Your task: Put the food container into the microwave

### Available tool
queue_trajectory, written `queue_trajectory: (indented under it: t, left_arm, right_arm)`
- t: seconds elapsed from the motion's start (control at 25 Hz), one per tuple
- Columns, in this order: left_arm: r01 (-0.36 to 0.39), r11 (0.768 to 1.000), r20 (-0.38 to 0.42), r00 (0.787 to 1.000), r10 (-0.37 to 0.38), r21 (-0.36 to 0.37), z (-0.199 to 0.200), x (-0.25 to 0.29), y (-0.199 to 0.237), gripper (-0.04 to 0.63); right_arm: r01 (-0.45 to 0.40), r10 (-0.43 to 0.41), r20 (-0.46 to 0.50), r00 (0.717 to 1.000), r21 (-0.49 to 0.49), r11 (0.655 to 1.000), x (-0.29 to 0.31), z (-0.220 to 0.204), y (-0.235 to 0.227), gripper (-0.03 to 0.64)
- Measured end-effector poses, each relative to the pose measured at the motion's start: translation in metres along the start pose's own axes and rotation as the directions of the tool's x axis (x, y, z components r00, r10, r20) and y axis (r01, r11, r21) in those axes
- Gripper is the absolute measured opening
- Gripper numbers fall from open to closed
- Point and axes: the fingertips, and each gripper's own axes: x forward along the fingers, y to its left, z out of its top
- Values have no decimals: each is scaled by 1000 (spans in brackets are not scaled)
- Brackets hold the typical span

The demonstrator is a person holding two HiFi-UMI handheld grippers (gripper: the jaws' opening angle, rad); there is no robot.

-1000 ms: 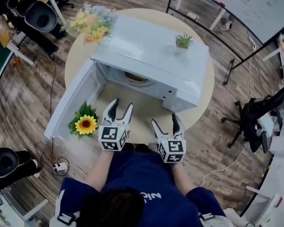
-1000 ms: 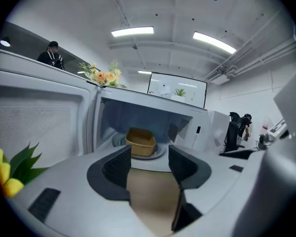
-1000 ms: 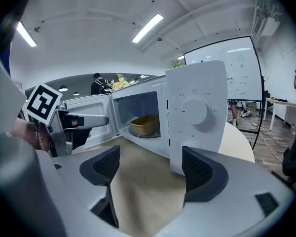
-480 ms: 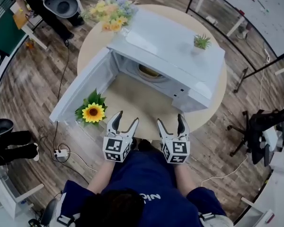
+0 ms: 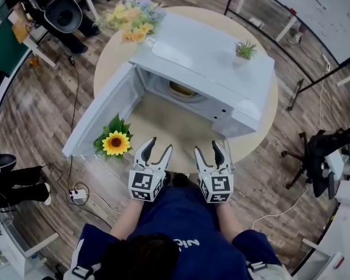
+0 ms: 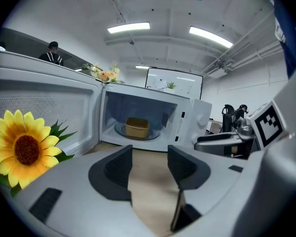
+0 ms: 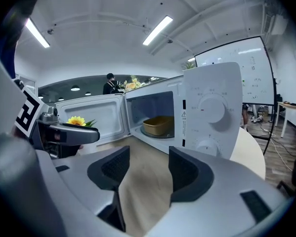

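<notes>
Found the tan rectangular plastic food container (image 5: 181,89) already sitting inside the white boxy microwave (image 5: 204,51), white hinged door (image 5: 102,112) wide open. Held nothing in left gripper (image 5: 161,144) or right gripper (image 5: 207,149), jaws parted though just narrowed. Judged done, bar perhaps the door.

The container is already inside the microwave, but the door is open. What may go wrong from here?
1. The sunflower lies on the table close to the inner face of the open door. Swinging the door shut may sweep it along or trap it.
2. A small potted plant stands on top of the microwave. A hard push on the door might shake it over.
The container itself looks settled on the glass plate.
</notes>
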Motion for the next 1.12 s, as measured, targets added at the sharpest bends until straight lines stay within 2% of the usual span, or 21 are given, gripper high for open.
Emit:
queue_trajectory:
  t: [0.08, 0.24, 0.28, 0.64, 1.12]
  left_arm:
    - [20, 1000, 7, 1000, -20, 6, 2, 0, -3, 179]
    - [67, 998, 10, 998, -67, -10, 4, 3, -5, 3]
    - [88, 996, 6, 996, -88, -25, 4, 4, -6, 3]
    - [187, 979, 0, 982, -188, -81, 6, 8, -5, 2]
    - [163, 982, -7, 986, -165, -96, -2, 13, 8, 2]
  right_arm:
    - [-8, 8, 19, 1000, -9, 1000, 0, 5, 4, 200]
    - [-18, 19, 48, 999, -13, 1000, 1, 13, 9, 53]
    - [-16, 16, 52, 999, -9, 1000, 2, 14, 10, 11]
    - [-25, 27, 36, 999, -61, 998, 6, 18, 21, 9]
    - [9, -8, 12, 1000, -41, 999, 9, 13, 17, 8]
